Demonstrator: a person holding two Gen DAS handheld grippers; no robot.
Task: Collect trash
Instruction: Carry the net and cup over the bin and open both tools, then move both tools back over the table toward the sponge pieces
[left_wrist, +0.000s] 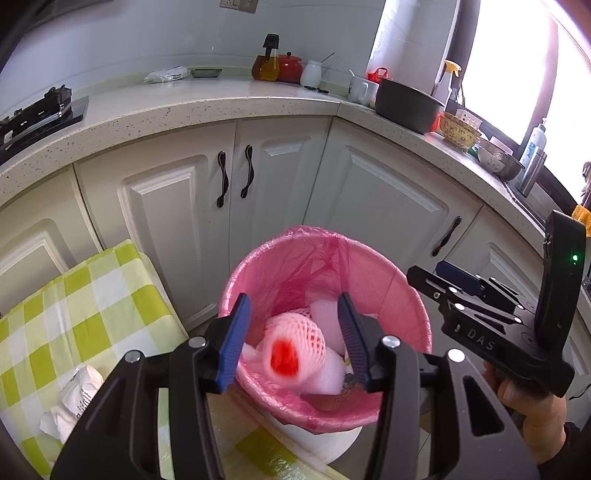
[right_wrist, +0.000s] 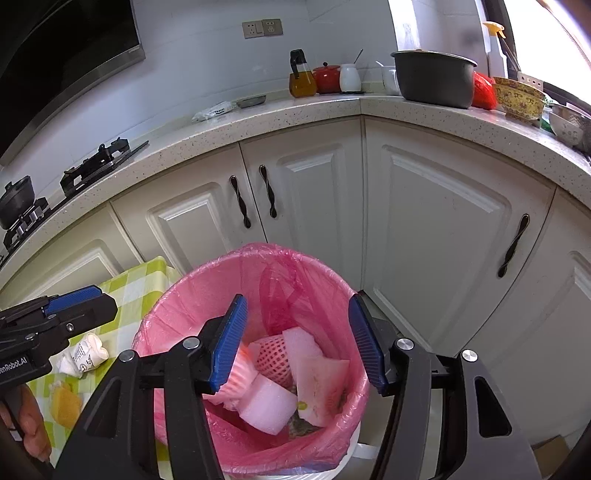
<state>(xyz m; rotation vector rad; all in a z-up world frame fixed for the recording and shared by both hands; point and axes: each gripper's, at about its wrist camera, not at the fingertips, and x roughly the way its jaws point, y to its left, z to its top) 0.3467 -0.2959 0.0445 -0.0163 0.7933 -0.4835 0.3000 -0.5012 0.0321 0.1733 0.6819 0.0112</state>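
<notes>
Cabinets (left_wrist: 280, 173) stand behind the pink-lined bin (left_wrist: 402, 295), which sits below both my claws. My left claw (left_wrist: 293, 341) is spread wide over it, a blurred foam net (left_wrist: 291, 349) between its fingers but touching neither. My right claw (right_wrist: 301, 341) is spread too, holding nothing. Crumpled paper (right_wrist: 83, 354) lies on the checked surface (left_wrist: 55, 321) beside the bin.

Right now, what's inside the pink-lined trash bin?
The trash bin holds a foam fruit net, white foam pieces and a stained sheet. Another foam net, blurred, is over the opening. The bottom is covered.
</notes>
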